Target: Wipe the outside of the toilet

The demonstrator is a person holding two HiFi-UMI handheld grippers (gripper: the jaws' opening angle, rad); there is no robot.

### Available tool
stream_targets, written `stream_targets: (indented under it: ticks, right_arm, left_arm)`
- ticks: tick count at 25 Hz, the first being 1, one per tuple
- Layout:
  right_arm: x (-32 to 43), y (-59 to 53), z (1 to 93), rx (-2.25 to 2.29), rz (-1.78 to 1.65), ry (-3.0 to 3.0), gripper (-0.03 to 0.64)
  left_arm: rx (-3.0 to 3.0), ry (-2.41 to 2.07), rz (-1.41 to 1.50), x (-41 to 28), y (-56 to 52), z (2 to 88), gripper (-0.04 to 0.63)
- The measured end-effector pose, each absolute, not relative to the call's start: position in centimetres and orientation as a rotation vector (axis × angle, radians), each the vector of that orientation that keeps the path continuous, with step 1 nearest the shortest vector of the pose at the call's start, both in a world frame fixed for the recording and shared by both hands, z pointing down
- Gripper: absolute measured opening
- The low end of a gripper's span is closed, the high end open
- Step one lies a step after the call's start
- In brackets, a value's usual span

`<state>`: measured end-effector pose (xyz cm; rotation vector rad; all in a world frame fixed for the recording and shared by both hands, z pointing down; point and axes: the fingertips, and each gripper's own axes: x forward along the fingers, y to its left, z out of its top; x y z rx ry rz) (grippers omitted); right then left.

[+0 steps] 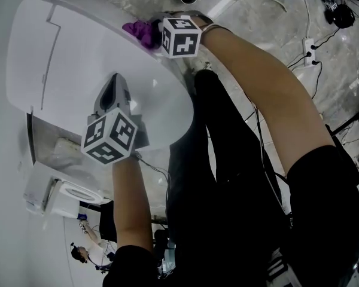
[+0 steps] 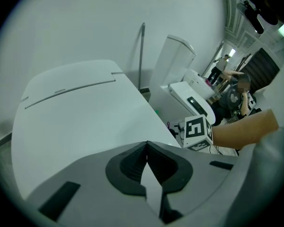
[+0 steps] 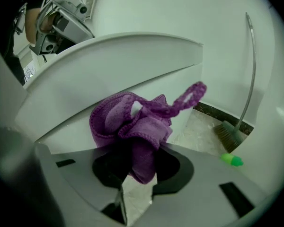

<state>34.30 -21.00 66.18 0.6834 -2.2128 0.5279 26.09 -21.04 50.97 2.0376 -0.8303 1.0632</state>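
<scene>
Cables (image 1: 323, 52) and a power strip (image 1: 310, 48) lay across the stone floor (image 1: 275, 34) to my right. A long-handled brush (image 3: 227, 134) leaned at the wall (image 3: 180, 8) beyond the bowl, with a small green-capped thing (image 3: 232, 160) just beside it. A second toilet (image 2: 177, 65) stood past the first one, and a person (image 2: 223, 63) was far behind it. My own legs and right forearm crowded the near side of the toilet (image 1: 96, 58); nothing lay on its lid (image 2: 85, 112).

The toilet stood straight below me with the lid down. In the head view its long axis ran from the upper left, where the hinge cover sat, to the lower right, and its rounded front end pointed at my legs.

My left tool (image 1: 115, 82) hung over the front part of the lid, its jaws pressed together on nothing. I could not tell whether it touched the lid.

My right tool (image 3: 132, 174) was clenched on a purple cloth (image 3: 132, 126). The cloth bunched out ahead of the jaws, one loose loop sticking up. It sat against the toilet's far side, just under the edge of the lid.
</scene>
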Motion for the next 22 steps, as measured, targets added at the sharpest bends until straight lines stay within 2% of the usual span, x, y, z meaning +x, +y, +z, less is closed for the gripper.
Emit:
stream_targets:
  ticks: [22]
  right_arm:
    - [32.9,-7.1,66.3,0.891,0.592,-2.133,0.109]
  left_arm:
    - [2.172,-0.650,1.133,24.7,-11.6,51.9,0.008]
